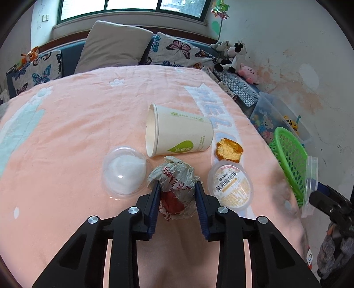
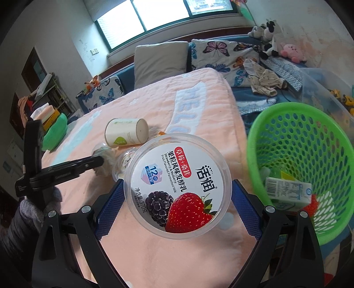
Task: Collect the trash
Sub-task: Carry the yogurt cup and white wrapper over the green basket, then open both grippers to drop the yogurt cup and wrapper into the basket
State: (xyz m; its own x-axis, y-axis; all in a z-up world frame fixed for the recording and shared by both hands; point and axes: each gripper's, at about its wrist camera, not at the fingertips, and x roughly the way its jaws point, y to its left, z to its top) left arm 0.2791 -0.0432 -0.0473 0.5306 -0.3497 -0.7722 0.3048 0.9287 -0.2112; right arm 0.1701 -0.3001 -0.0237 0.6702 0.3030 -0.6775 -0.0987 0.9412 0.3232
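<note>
Paper cup (image 1: 179, 130) lies sideways (mouth leftward); left gripper (image 1: 177, 190) pinches wrapper (image 1: 174, 183).

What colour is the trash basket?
Bright green basket, perforated plastic; clearest in the right wrist view.

A bed with a pink blanket (image 1: 88, 115) fills the room. At twelve o'clock, a green-framed window (image 1: 132, 8) lets in daylight above pillows (image 1: 115, 44). At two o'clock, soft toys (image 1: 234, 55) line a stained white wall (image 1: 287, 66).
</note>
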